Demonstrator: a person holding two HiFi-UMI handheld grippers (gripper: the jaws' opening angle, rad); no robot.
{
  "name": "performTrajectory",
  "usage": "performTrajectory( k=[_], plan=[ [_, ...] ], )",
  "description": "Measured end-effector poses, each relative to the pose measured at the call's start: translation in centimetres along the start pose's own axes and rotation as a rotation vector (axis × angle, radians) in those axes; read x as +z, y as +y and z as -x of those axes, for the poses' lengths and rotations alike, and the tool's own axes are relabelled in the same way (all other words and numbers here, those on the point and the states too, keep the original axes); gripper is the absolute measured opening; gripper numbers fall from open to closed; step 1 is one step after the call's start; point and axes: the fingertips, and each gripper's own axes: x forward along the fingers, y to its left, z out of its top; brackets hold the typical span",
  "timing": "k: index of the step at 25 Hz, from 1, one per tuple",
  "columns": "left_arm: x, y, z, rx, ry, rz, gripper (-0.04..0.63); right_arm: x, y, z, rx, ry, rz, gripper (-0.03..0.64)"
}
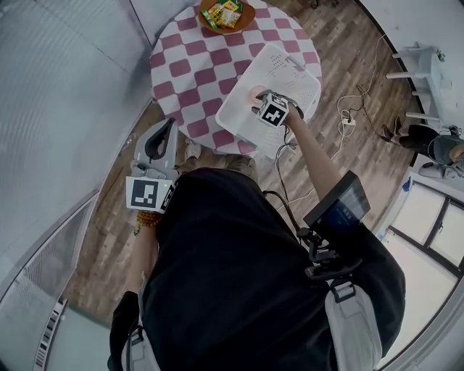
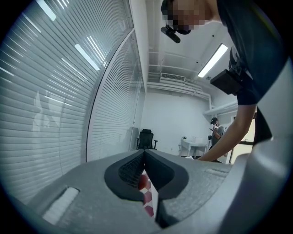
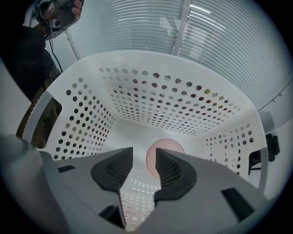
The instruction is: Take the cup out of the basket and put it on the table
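Cup [image 3: 167, 145] sits inside the white basket [image 3: 160, 100] at the table's [image 1: 181, 58] near edge; right tongs [image 3: 139, 157], jaws apart, hover above: lower astride its rim. Left tongs [image 2: 145, 171] together, idle.

Just ahead of the grey right gripper [image 3: 139, 160] with its black pads [image 3: 116, 169] sits a pale pink cup [image 3: 165, 148] in a white basket [image 3: 91, 114] dotted with round holes, on a table [image 1: 190, 69] checked dark pink and white, an orange plate [image 1: 250, 14] beyond the jaws.
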Motion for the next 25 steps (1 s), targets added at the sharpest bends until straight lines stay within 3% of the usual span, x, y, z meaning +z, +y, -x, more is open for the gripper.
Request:
performTrajectory(
  k=[14, 25],
  plan=[
    [-0.4, 1.2, 1.7, 0.078, -0.017, 0.0, 0.005, -0.7, 0.4, -3.9, 0.07, 0.13, 0.086, 0.122],
    [-0.1, 1.1, 3.7, 0.097, -0.045, 0.002, 0.005, -0.3, 0.7, -4.0, 0.059, 0.176, 0.143, 0.092]
  ],
)
